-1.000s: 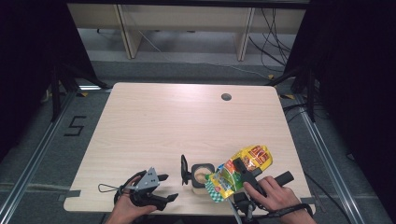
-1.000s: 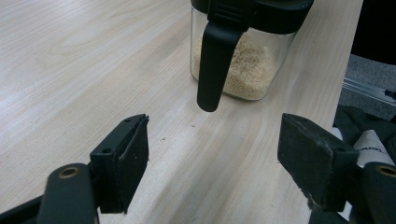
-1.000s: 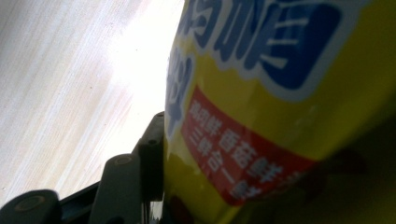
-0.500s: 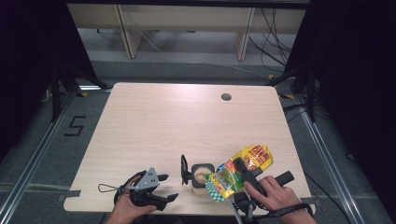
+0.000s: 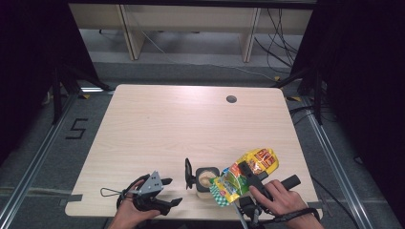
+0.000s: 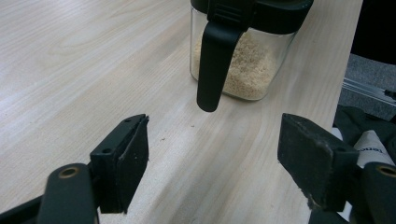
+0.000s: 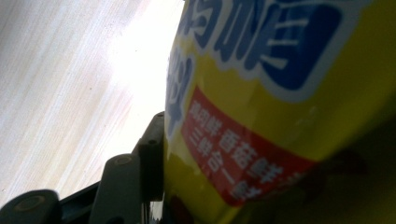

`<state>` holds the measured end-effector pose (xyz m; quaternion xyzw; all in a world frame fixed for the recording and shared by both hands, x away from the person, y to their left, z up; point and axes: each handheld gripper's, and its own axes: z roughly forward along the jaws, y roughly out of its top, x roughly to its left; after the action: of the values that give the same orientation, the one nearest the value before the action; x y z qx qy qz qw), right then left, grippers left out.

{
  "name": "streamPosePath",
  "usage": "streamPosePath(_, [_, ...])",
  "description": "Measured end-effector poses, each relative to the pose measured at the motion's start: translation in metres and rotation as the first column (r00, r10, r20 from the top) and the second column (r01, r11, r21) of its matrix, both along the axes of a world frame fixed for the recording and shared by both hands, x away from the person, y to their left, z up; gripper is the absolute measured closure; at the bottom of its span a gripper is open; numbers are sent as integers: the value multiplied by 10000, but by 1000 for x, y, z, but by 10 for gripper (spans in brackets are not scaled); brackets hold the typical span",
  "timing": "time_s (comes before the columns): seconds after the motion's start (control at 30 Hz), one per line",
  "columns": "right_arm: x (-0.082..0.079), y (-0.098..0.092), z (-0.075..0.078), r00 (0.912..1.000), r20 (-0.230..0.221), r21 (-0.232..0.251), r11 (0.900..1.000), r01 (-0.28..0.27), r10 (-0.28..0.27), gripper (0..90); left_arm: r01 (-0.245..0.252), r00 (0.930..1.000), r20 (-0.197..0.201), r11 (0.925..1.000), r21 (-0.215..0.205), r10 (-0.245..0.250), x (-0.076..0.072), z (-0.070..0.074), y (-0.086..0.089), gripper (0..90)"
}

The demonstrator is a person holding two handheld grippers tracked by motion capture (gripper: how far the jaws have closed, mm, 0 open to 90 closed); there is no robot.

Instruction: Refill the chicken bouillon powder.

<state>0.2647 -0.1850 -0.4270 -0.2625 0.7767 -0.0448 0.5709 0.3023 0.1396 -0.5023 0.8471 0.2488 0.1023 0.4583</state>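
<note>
Nothing had shifted since the earlier frames: both hands, the bag and the jar sat where they had been. Nearest the table's front edge, the left gripper [image 5: 165, 193] rested low over the wooden table [image 5: 191, 124], its jaws spread wide with bare tabletop between them, aimed toward the jar. The right gripper [image 5: 246, 171] was clamped on a yellow snack bag [image 5: 246, 171], one pad [image 7: 152, 154] pressed flat against the printed foil in the right gripper view. That bag lay tilted across the near right part of the table, its long axis running diagonally: the green-checked end [image 5: 220, 192] pointed down toward the person and the jar, the yellow end [image 5: 261, 158] pointed away and rightward. Just left of the bag stood a clear square jar [image 6: 243, 65] of pale crumbs, its black lid [image 5: 189, 172] swung open beside it and a black clasp [image 6: 215, 60] hanging down its front. Farther off, a round cable hole [image 5: 231, 99] marked the far side.
</note>
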Motion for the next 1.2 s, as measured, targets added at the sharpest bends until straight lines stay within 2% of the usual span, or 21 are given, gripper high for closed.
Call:
streamPosePath(0.17, [-1, 1, 1, 10000, 67, -65, 10000, -13, 13, 489, -25, 10000, 4, 10000, -33, 25, 0, 0, 0, 247])
streamPosePath(0.3, [-1, 1, 4, 9998, 195, -402, 9992, -51, 59, 489, 8, 10000, -12, 10000, 28, -8, 0, 0, 0, 247])
streamPosePath(0.37, [-1, 1, 4, 9998, 215, -406, 9992, -34, 43, 489, -37, 10000, -6, 10000, 9, 37, 0, 0, 0, 247])
streamPosePath(0.4, [-1, 1, 4, 9998, 219, -421, 9991, -32, 41, 489, -139, 9998, -136, 9995, -293, 135, -2, 0, -2, 247])
streamPosePath(0.43, [-1, 1, 4, 9997, 228, -426, 9991, -32, 42, 489, -86, 9999, -102, 9998, -176, 84, -1, 0, -1, 247])
streamPosePath(0.63, [-2, 1, 4, 9996, 269, -446, 9990, -20, 32, 489, -41, 10000, -55, 9999, -146, 40, -1, 0, -1, 247])
streamPosePath(0.83, [-1, 2, 4, 9996, 282, -585, 9983, -71, 88, 489, -121, 9998, -162, 9997, -194, 118, -2, 0, -1, 247])
streamPosePath(0.97, [-2, 0, 3, 9995, 292, -438, 9989, 138, -125, 490, -84, 9999, -141, 9999, -123, 82, -1, 1, -1, 247])
streamPosePath(1.07, [-2, 1, 3, 9995, 298, -497, 9987, 74, -59, 490, -94, 9999, -139, 9997, -209, 91, -2, 0, -1, 247])
streamPosePath(1.1, [-1, 1, 3, 9996, 299, -566, 9984, 1, 16, 490, 18, 10000, 22, 9999, 141, -18, 0, 1, 1, 247])
streamPosePath(1.17, [-1, 1, 4, 9995, 295, -595, 9982, -83, 100, 490, 91, 10000, -14, 9998, 172, -90, 0, 2, 2, 247])
streamPosePath(1.2, [-2, 1, 3, 9995, 303, -523, 9986, 45, -29, 490, 65, 10000, -28, 9999, 151, -64, 0, 2, 2, 247])
